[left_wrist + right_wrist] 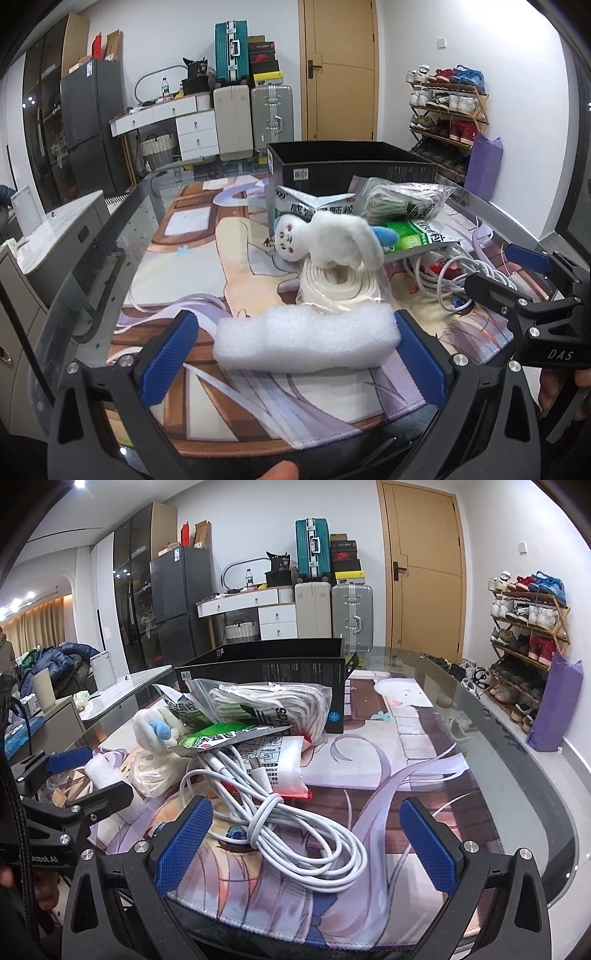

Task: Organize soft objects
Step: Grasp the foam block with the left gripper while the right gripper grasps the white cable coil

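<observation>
A white foam block (306, 338) lies on the printed mat between the fingers of my left gripper (295, 343), which is open; the right pad touches the block's end, the left pad stands a little off it. The block also shows in the right wrist view (105, 771). Behind it lie a bagged roll of white strap (340, 282) and a white plush rabbit (328, 240). My right gripper (306, 830) is open over a coiled white cable (288, 819), holding nothing. A bag of white laces (269, 705) and green packets (221, 738) sit in the pile.
An open black box (351, 162) stands behind the pile, also in the right wrist view (266, 664). The printed mat (424, 768) covers a glass table whose curved edge (535, 760) runs along the right. A grey cabinet (55, 236) stands left of the table.
</observation>
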`<state>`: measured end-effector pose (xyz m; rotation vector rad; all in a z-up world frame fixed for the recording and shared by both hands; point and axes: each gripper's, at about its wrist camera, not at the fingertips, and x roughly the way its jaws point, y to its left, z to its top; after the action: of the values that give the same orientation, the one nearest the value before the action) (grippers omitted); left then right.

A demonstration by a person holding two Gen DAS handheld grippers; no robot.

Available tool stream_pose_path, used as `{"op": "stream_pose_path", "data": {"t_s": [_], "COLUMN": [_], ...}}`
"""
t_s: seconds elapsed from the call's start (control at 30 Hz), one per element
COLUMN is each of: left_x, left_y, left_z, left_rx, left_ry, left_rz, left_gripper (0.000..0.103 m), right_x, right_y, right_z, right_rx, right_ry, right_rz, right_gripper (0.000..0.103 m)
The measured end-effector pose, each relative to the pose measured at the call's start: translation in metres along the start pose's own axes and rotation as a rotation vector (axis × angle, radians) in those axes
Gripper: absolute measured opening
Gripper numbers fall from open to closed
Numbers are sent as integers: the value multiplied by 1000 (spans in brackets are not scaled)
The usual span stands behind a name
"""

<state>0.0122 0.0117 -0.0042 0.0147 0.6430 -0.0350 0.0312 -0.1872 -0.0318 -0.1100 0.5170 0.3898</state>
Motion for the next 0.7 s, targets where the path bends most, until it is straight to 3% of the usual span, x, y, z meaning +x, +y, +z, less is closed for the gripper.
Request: {"op": "stream_pose_path", "data": {"t_s": [0.3,0.7], "left_x": [12,16], "left_y": [1,-4], "left_z": [-1,1], "left_rx": [-4,3], "left_ry": [41,48], "left_rz": [-20,-33], "left_gripper": [103,100], "right_x": [21,33], "right_y": [-5,-9], "right_z": [4,9], "right_rx": [19,41], "right_ry": [68,56], "right_rz": [2,-7], "right_gripper": [103,100]}}
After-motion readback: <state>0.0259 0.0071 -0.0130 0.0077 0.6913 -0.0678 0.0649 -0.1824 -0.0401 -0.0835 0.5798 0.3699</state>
